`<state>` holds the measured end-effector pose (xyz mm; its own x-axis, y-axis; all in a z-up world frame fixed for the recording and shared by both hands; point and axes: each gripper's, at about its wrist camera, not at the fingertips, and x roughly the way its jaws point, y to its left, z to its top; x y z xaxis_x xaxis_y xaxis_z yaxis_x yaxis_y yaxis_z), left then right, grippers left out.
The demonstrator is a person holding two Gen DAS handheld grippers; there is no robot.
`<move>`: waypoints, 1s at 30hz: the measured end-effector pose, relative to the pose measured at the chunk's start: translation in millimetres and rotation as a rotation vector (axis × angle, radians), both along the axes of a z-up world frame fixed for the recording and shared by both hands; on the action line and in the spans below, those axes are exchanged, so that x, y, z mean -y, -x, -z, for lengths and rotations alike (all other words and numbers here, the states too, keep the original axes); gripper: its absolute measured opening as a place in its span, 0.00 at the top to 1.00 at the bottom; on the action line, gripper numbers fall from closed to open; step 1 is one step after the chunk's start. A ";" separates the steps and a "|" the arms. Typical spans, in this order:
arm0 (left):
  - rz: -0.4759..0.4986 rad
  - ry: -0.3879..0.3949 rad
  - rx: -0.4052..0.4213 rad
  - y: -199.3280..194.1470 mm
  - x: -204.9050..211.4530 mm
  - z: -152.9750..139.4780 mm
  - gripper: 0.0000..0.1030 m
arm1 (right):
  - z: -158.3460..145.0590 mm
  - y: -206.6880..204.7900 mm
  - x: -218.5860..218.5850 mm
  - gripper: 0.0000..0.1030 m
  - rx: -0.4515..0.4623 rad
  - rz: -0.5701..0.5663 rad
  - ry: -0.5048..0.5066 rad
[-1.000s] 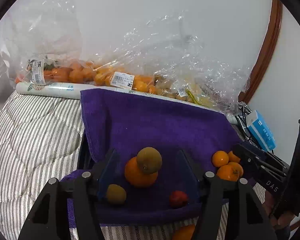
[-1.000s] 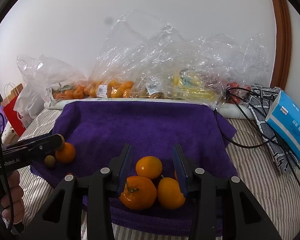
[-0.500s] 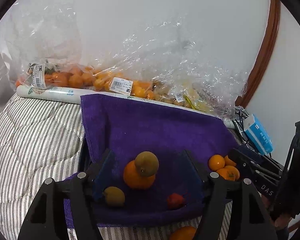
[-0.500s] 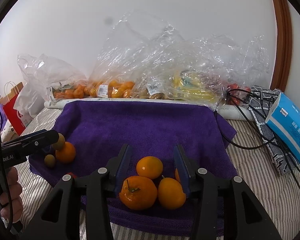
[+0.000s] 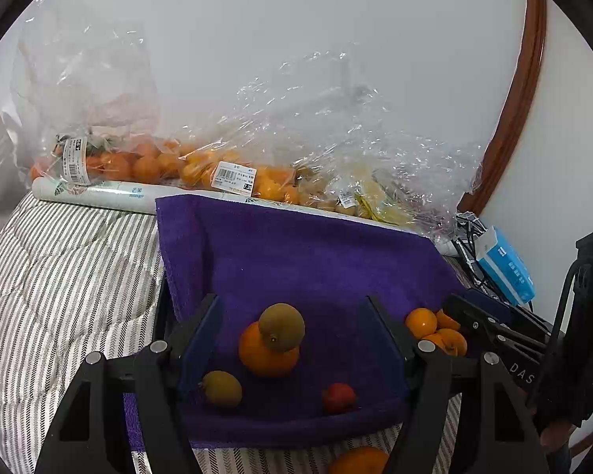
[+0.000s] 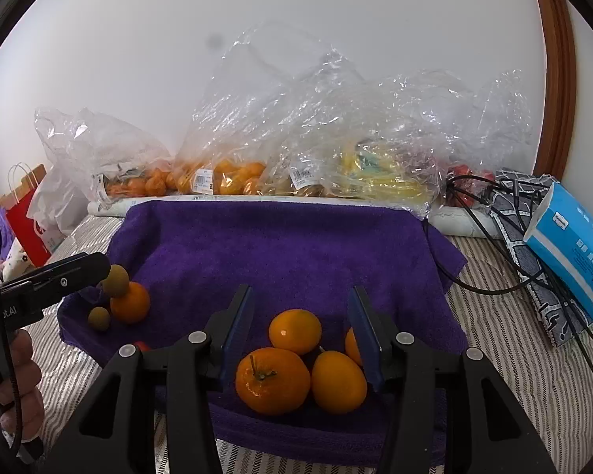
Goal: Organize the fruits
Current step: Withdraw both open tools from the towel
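A purple towel [image 5: 316, 260] [image 6: 280, 245] lies on the striped bed. My left gripper [image 5: 291, 304] is open. Between its fingers, touching neither, a brown kiwi [image 5: 281, 327] leans on an orange [image 5: 269, 351]. A smaller kiwi [image 5: 221, 389] and a small red fruit [image 5: 338, 397] lie nearer. My right gripper [image 6: 301, 296] is opening over a cluster of oranges. One orange [image 6: 294, 331] sits free between its pads, and a stemmed orange [image 6: 272, 380] and another [image 6: 338, 381] lie closer. The right wrist view shows the left gripper [image 6: 59, 280] beside the kiwi [image 6: 115, 280].
Clear plastic bags of oranges [image 5: 158, 162] [image 6: 225, 175] and yellow fruit [image 6: 375, 177] line the wall behind a white roll [image 5: 99, 193]. A blue tissue pack [image 6: 569, 245] and black cables [image 6: 494, 237] lie to the right. A loose orange [image 5: 357, 460] sits off the towel's front edge.
Both grippers' jaws have spread a little wider. The kiwi now shows clear of the left gripper's tip. The fruits have not moved.
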<state>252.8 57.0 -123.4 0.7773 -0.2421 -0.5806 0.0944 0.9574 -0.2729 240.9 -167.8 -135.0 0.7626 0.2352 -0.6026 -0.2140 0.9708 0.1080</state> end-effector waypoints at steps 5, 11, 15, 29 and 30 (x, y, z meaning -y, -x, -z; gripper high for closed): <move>-0.009 -0.008 0.008 1.7 -0.5 -5.3 0.32 | -10.1 1.0 0.0 0.52 -0.016 0.020 -0.012; -0.001 -0.002 0.031 7.7 1.6 -20.8 0.32 | -38.7 22.1 -6.4 0.52 0.022 0.015 0.025; 0.010 -0.008 0.033 11.9 2.7 -34.7 0.32 | -55.9 39.8 -11.0 0.52 0.036 0.014 0.046; -0.016 -0.047 -0.014 57.1 -20.7 -42.3 0.32 | -62.5 91.5 -27.6 0.52 0.015 0.005 0.045; -0.021 -0.054 -0.018 60.6 -23.0 -40.9 0.32 | -61.1 93.8 -30.3 0.52 0.011 0.002 0.045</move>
<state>192.2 80.0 -82.5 0.7709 -0.1942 -0.6067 0.0699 0.9724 -0.2224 147.1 -137.5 -73.9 0.7700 0.2065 -0.6037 -0.2129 0.9751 0.0620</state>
